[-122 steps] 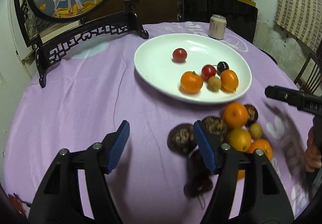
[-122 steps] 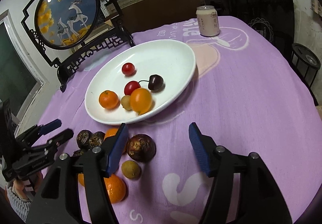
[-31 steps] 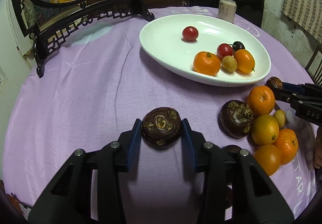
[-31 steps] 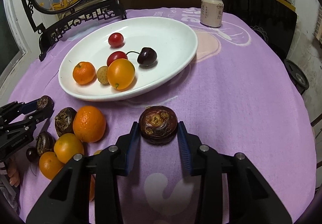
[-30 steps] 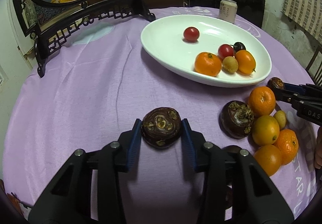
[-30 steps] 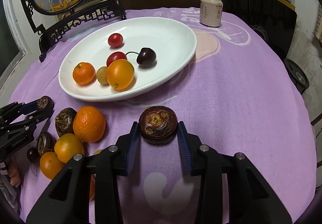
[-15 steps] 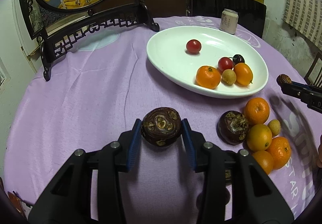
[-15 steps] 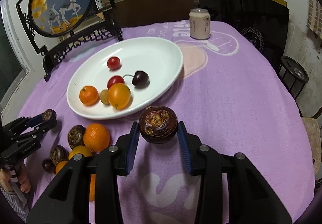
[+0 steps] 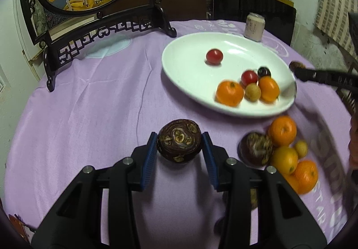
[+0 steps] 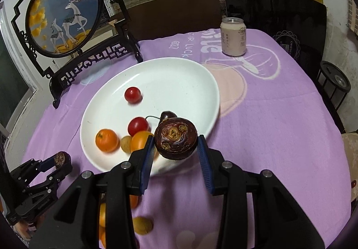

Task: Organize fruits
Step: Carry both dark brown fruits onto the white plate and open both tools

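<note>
- Since half a second ago the right gripper [image 10: 176, 151] has carried its dark passion fruit [image 10: 176, 140] forward, from short of the white plate [image 10: 190, 83] to over the plate's near rim; the left gripper [image 9: 179, 152] has barely shifted.
- Left wrist view: the left gripper is closed on a second dark passion fruit [image 9: 179, 143], its blue pads [image 9: 150, 156] pressed to both sides, over the purple cloth on the desk [image 9: 89, 103].
- Ahead and to its right lies the white plate [image 9: 185, 70] with a cherry tomato [image 9: 214, 56], a second red tomato [image 9: 249, 77], a dark cherry [image 9: 264, 71], a mandarin [image 9: 229, 93], a small tan fruit [image 9: 253, 91] and an orange kumquat [image 9: 269, 89].
- Just right of the gripper sits a loose pile: a brown fruit [image 9: 256, 151], oranges [image 9: 282, 133] and a small yellow fruit [image 9: 300, 148].
- At far right the other gripper's black arm shows "DAS"; white letters on the cloth at lower right are too blurred to read with certainty.
- Beyond the plate stands a pale drink can [image 9: 254, 27]; its print is unreadable.
- Right wrist view: the right gripper is clamped on its passion fruit, held above the plate's near edge, the plated fruit just ahead and left.
- Far ahead, the can [image 10: 233, 36] bears Chinese characters, too small to read.
- Cloth lettering ahead, upside down from this side, reads "STAR LUCK" beside larger partial letters.
- At left stands a round deer screen [image 10: 63, 14] in a black carved frame.
</note>
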The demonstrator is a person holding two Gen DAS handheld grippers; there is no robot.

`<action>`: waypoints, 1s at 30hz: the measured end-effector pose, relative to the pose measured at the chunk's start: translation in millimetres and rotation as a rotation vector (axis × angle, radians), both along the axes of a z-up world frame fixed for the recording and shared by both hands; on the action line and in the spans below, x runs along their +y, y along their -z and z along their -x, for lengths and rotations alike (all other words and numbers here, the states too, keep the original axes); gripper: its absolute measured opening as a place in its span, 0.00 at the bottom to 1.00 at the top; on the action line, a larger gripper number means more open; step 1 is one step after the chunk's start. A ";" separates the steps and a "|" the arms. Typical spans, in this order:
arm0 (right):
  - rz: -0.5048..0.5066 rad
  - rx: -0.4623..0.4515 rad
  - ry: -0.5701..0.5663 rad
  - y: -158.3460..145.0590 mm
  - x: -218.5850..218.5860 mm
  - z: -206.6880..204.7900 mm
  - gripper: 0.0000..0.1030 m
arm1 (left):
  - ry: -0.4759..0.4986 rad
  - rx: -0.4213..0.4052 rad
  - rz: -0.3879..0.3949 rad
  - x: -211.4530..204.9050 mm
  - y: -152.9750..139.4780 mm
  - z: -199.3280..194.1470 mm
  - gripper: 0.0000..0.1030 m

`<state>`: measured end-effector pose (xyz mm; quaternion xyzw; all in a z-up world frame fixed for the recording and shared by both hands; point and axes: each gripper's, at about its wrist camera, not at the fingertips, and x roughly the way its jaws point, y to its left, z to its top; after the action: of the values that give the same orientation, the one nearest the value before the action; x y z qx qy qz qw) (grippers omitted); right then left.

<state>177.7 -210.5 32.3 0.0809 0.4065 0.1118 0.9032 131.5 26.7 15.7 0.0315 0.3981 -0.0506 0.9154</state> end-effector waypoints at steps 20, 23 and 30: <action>0.034 0.009 -0.020 9.5 11.3 -23.5 0.45 | 0.002 -0.041 0.021 -38.5 -20.1 -85.0 0.53; 0.031 -0.008 -0.014 6.6 8.6 -21.0 0.47 | 0.005 -0.039 0.022 -37.4 -19.7 -80.9 0.53; 0.004 -0.028 -0.010 0.3 0.4 -5.0 0.47 | -0.009 -0.042 0.014 -26.7 -20.7 -59.7 0.58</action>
<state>182.7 -210.1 32.0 0.0755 0.3946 0.1165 0.9083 191.2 0.0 36.4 0.0242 0.3784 -0.0485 0.9241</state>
